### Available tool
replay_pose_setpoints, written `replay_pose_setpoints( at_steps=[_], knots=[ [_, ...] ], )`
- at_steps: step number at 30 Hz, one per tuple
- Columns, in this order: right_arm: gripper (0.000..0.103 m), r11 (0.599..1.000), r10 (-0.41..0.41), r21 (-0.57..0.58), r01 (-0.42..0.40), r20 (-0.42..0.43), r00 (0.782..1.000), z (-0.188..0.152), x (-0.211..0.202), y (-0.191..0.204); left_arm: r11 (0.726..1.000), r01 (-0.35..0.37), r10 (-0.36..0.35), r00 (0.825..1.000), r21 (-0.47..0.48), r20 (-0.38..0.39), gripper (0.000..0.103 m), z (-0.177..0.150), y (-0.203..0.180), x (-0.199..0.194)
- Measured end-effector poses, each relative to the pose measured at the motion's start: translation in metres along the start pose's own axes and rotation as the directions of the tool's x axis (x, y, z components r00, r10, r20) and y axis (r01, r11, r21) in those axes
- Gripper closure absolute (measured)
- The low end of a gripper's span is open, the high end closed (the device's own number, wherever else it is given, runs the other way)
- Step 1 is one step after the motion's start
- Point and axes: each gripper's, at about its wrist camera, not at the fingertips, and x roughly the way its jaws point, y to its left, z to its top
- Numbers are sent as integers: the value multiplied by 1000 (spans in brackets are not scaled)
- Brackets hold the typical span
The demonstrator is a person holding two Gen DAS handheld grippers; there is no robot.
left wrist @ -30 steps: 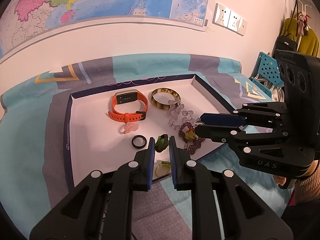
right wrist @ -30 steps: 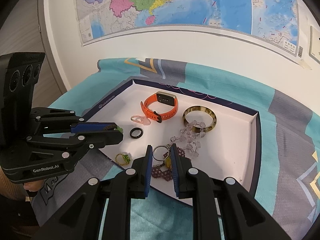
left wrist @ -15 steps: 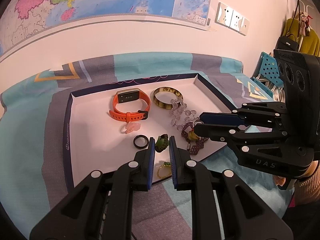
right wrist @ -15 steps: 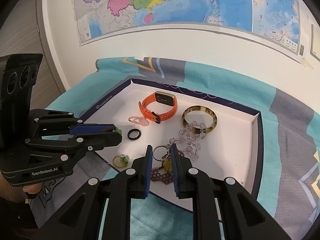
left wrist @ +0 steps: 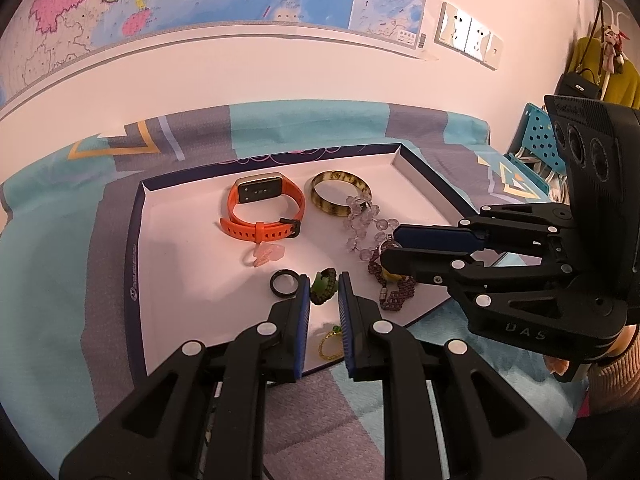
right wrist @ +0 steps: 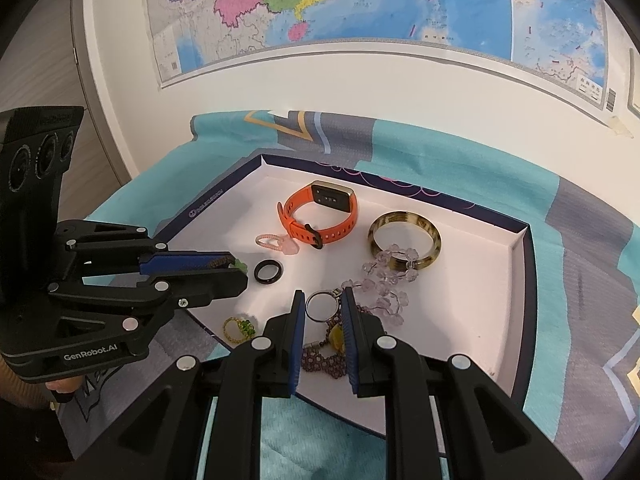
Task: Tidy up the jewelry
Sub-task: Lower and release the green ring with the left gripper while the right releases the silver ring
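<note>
L gripper (left wrist: 324, 284) sits low over the near edge of the white tray (left wrist: 180, 248), which lies on a teal and grey patterned cloth (left wrist: 60, 280). Its blue-padded fingers (left wrist: 303, 300) are clamped on a green braided ring (left wrist: 323, 286); in the R wrist view the same ring's green tip pokes out past the L gripper (right wrist: 240, 270). Just left of the fingers lies a black ring (left wrist: 283, 283), flat on the tray floor. Beyond it, a pale pink ring w/ a charm (left wrist: 264, 255), and farther back an orange smartwatch (left wrist: 262, 210) resting on its strap, face up toward the wall. Near the tray's front edge, partly behind the fingers, is a gold ring w/ green stones (left wrist: 330, 344).

Right of the watch a tortoiseshell bangle (left wrist: 340, 198) lies flat, w/ a clear bead bracelet (left wrist: 364, 228) draped over its near rim. Nearer, a purple beaded bracelet (right wrist: 324, 356) is bunched up w/ a yellow charm on it.

R gripper (right wrist: 322, 308) hovers over that pile, fingers (right wrist: 298, 320) narrowly apart on either side of a silver ring (right wrist: 320, 306). Whether the pads actually touch it can't be told from either view; the gap looks about ring-wide. A wall map (right wrist: 360, 0) hangs behind.
</note>
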Motion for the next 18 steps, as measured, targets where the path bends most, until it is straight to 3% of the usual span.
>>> replay_pose_setpoints(
  at_steps=[18],
  knots=[
    [87,1000,3,-1,-3,-7,1000,2,7,0,1000,-4,3,1000,-7,-13,88,0,4,6]
  ],
)
